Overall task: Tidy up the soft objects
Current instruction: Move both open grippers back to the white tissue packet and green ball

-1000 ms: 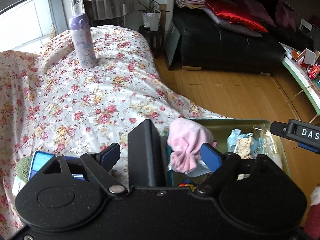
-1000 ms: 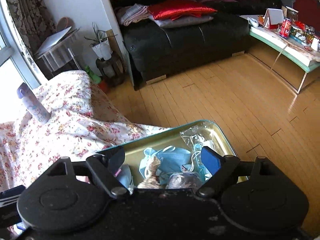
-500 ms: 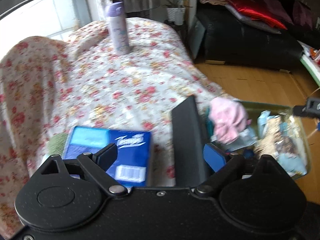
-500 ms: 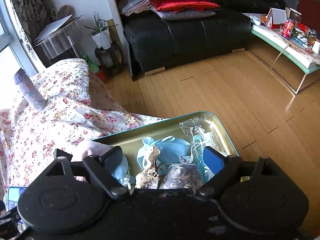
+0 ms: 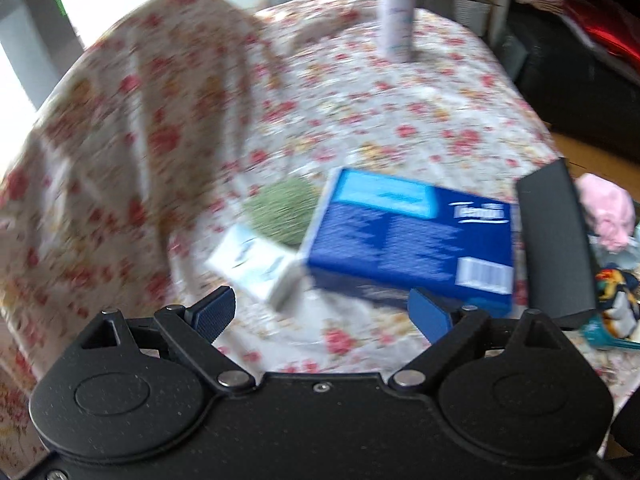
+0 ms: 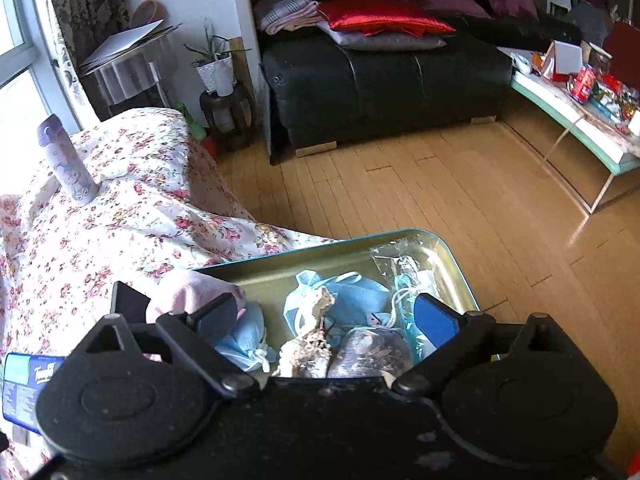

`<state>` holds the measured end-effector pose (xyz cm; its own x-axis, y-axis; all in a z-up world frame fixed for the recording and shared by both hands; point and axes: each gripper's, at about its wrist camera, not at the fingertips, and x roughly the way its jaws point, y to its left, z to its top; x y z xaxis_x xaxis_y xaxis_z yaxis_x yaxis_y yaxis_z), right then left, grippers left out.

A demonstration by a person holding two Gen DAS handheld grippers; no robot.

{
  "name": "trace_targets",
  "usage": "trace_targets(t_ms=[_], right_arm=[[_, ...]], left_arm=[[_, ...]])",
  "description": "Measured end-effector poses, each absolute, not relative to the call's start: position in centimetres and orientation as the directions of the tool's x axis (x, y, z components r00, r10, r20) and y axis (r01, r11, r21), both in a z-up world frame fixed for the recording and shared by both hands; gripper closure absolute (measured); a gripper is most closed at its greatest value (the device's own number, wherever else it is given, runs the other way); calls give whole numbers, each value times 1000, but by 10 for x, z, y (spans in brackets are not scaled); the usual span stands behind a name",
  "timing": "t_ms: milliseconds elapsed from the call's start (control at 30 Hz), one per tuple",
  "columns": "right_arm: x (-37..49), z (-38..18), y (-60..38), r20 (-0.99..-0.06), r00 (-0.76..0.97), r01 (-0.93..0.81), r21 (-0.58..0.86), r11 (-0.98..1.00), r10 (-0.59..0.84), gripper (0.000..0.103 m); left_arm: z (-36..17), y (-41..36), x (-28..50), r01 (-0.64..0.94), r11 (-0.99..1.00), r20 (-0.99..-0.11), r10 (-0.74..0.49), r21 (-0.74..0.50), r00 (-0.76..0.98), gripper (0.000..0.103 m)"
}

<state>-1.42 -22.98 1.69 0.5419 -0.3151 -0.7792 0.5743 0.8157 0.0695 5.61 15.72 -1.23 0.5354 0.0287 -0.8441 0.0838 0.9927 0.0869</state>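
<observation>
You are working over the floral cloth, where the tin is gathering the soft things: pink cloth and blue masks are lying in it. Your left gripper is hovering, jaws spread and empty, above the blue tissue pack and small white pack, likely next. Your right gripper has just been opening, pinching nothing, over the tin.

I see a flower-print cloth carrying everything — purple bottle upright, blue tissue pack, small white box, green pad — and a metal tray.
</observation>
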Motion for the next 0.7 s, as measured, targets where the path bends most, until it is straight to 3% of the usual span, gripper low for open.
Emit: trace_targets(t_ms=[333, 700], right_arm=[[-9, 12, -196, -765, 571, 508, 44, 860, -298, 6], [-19, 12, -147, -730, 639, 408, 54, 911, -243, 6]], left_arm=[[-37, 212, 67, -38, 992, -838, 119, 116, 533, 12], [-66, 237, 71, -98, 993, -864, 101, 60, 493, 12]])
